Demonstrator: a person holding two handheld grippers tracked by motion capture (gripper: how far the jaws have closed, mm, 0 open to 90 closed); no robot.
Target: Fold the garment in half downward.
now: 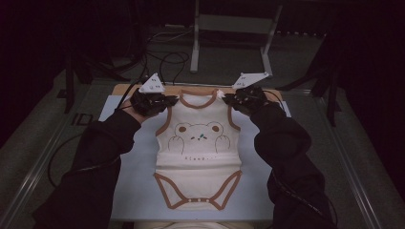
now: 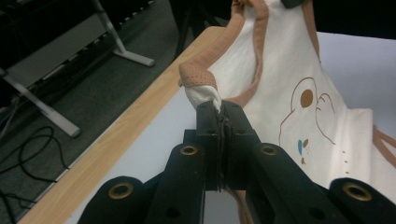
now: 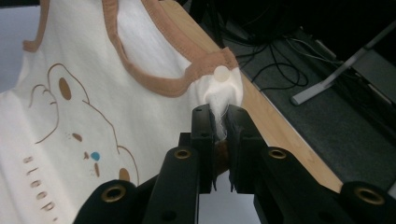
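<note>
High view is showing a cream baby bodysuit (image 1: 198, 152) with brown trim and a bear print lying face up on the pale mat, its neck end toward the table's (image 1: 125, 88) far edge and its snap crotch toward the near edge. The left gripper (image 1: 165, 101) and right gripper (image 1: 229, 99) are each pinching one shoulder strap, so the grasp looks done; lifting, and whatever folding or moving comes after, looks left to do. Left gripper view is showing what the high view cannot: jaws clamped tight on white fabric just under the brown strap end (image 2: 196, 74). Right gripper view is revealing a round snap (image 3: 221, 73) above its clamped jaws.
</note>
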